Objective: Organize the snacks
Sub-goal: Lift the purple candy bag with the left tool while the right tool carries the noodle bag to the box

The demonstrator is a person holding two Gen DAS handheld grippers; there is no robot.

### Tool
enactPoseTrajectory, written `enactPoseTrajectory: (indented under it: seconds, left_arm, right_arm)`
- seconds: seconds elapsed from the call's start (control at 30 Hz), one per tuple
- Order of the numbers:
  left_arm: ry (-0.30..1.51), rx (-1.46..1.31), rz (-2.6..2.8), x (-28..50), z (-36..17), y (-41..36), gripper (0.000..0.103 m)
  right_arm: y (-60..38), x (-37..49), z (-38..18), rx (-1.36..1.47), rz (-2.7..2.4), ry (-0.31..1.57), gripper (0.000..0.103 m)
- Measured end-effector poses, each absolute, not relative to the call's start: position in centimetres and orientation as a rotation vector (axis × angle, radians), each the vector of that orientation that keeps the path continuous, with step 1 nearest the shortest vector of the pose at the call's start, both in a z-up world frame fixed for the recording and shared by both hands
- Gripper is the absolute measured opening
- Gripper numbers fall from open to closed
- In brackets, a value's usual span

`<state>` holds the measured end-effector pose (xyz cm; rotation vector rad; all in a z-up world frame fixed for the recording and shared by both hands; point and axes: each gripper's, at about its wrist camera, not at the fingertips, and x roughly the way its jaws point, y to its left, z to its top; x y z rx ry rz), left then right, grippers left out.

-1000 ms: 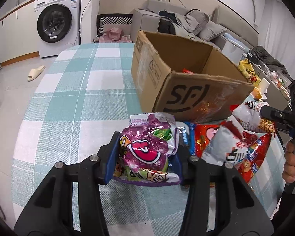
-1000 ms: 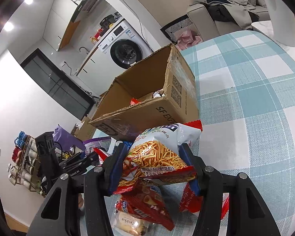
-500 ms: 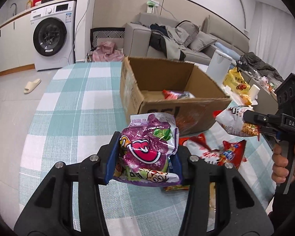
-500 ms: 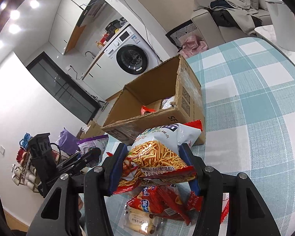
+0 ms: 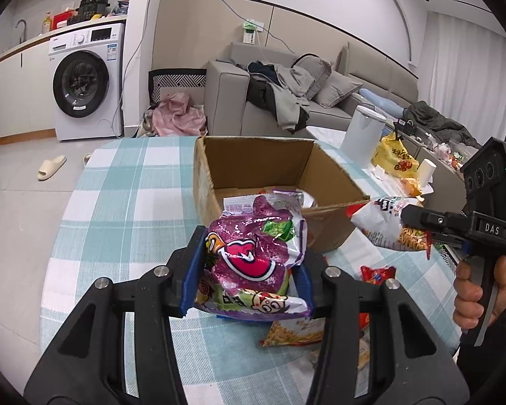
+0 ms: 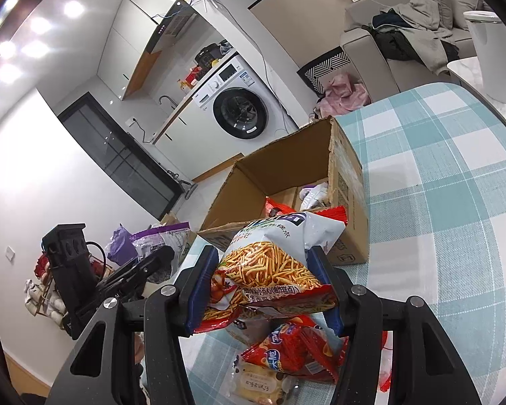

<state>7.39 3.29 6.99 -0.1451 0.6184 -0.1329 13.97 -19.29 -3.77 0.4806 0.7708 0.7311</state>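
Snacks under each clamped hand-held gripper, purple bag (image 5: pixel 253 256) left, fries bag (image 6: pixel 273 270) right, partly hidden.

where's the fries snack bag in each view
Left wrist: fries snack bag at right of centre, held in the right hand-held gripper.
Right wrist: bottom centre, clamped between the blue pads.
Shared landmark: open cardboard box, just beyond the bag in both.
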Motion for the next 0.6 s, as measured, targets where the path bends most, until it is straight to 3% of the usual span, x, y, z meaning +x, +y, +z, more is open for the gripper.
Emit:
enactPoseTrajectory:
  seconds: [0.6]
  left_arm:
    - [0.609, -0.129, -0.125, 11.6, 8.2, 1.5, 0.044]
  right_arm:
    - [-17.9, 16.0, -1.4, 0.509, 0.718, 0.742, 0.056]
